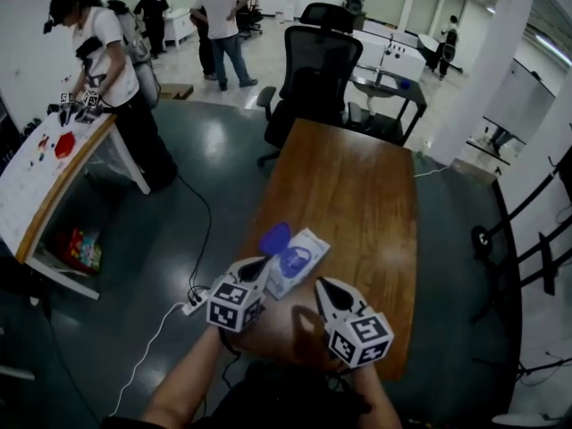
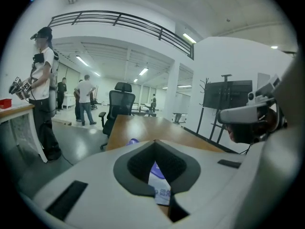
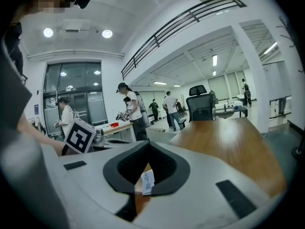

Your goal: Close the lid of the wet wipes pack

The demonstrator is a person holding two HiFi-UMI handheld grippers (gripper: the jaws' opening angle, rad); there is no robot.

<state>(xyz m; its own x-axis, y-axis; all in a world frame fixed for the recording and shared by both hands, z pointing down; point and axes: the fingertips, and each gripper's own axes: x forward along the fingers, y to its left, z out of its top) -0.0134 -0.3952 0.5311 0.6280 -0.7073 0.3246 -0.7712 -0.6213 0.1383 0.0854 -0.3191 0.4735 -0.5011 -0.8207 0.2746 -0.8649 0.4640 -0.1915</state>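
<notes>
Nearest the camera, the person's two forearms reach in from below, each carrying a gripper. The left gripper (image 1: pixel 258 265) has its fingers clenched tip to tip with nothing grasped, as its own view shows (image 2: pixel 155 142). The right gripper (image 1: pixel 323 285) looks the same in its own view (image 3: pixel 148 143), with its fingers clenched and empty.

Both grippers are over the near end of the wooden desk (image 1: pixel 357 186). The wet wipes pack (image 1: pixel 301 263) lies flat on the desk just past the fingertips. It is just beside the left gripper's tips, on their right, and ahead and to the left of the right gripper's tips. Whether the left tips touch it cannot be told. In each gripper view the pack shows through the gap below the joined tips (image 2: pixel 160 187) (image 3: pixel 147 182). Its blue lid (image 1: pixel 274 238) stands open at the pack's far left end.

Farther off, a black office chair (image 1: pixel 313 70) stands at the desk's far end. Several people stand beyond it in the room.
</notes>
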